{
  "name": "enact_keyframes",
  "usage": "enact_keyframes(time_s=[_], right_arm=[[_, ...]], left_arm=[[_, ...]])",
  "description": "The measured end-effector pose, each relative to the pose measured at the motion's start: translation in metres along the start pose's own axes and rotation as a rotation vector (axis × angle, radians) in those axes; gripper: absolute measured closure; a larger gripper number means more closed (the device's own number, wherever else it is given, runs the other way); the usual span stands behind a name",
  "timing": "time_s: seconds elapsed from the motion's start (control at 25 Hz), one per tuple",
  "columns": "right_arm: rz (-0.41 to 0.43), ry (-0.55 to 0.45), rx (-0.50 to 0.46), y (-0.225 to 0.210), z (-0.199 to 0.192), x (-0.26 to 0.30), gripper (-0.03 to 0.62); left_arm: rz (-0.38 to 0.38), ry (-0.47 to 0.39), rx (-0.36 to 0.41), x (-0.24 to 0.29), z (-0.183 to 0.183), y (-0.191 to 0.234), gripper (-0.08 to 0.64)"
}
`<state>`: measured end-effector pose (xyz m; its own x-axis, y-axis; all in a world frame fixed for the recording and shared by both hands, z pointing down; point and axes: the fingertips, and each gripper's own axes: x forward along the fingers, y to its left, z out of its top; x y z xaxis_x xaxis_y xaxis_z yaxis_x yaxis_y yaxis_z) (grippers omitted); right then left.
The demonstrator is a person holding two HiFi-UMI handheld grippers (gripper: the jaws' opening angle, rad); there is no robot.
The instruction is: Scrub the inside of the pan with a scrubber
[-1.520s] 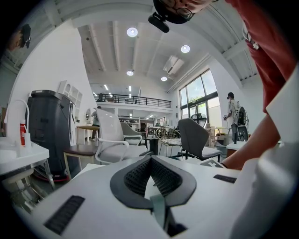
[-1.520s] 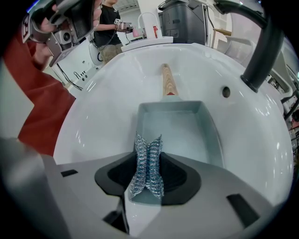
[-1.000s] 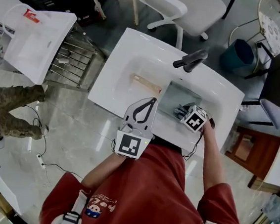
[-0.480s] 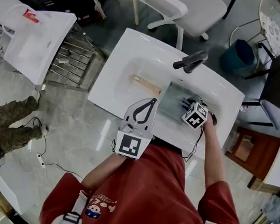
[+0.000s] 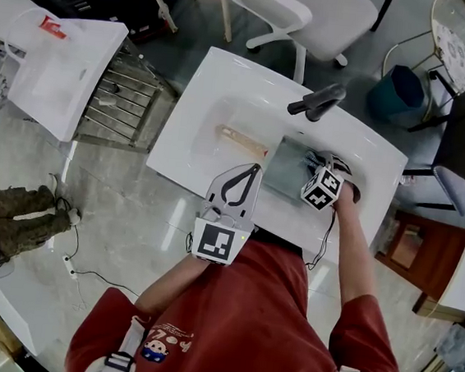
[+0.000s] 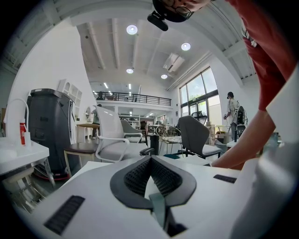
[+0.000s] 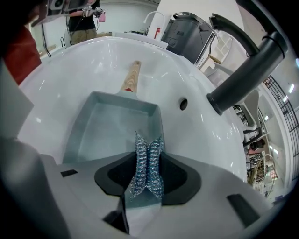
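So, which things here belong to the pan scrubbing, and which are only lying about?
For the job: pan, scrubber, right gripper, sink.
Lying about: left gripper, faucet, white chair, teal bin.

A red short-sleeved shirt (image 5: 243,322) under pale shoulder straps (image 5: 127,342); left claw (image 5: 256,167) and right claw (image 5: 315,162) white, with black-and-white marker cubes (image 5: 213,242).

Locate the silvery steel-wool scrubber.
The scrubber sits centre of the right gripper view, clamped in the right tongs, over the grey rectangular pan in the white sink.
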<state>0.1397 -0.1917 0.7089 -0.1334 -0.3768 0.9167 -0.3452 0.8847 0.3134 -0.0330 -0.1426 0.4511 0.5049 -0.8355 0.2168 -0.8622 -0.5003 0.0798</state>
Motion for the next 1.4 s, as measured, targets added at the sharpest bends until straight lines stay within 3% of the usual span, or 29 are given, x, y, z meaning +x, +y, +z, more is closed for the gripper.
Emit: enact_keyframes(time_s=[0.48,0.68,0.96,1.08,1.2,1.4], right_arm=[[-0.008,0.003,0.021,0.002,0.002,0.001,0.426],[-0.019,-0.001,0.067,0.000,0.003,-0.001,0.426],[-0.079,-0.139,0.287,-0.008,0.017,-0.045,0.428],[-0.118,-0.246,0.417,-0.009,0.029,-0.079,0.426],[-0.164,-0.365,0.537,-0.009,0.043,-0.116,0.426],[-0.273,-0.575,0.738,-0.017,0.060,-0.192,0.423]], left_arm=[[-0.007,-0.015,0.022,-0.001,0.002,0.001,0.548],[-0.015,-0.056,0.081,-0.003,0.003,0.001,0.548],[-0.011,-0.060,0.071,-0.007,0.009,0.001,0.548],[-0.013,-0.074,0.085,-0.010,0.012,0.003,0.548],[-0.008,-0.045,0.031,-0.013,0.018,0.004,0.548],[-0.017,-0.078,0.015,-0.019,0.045,0.006,0.548]])
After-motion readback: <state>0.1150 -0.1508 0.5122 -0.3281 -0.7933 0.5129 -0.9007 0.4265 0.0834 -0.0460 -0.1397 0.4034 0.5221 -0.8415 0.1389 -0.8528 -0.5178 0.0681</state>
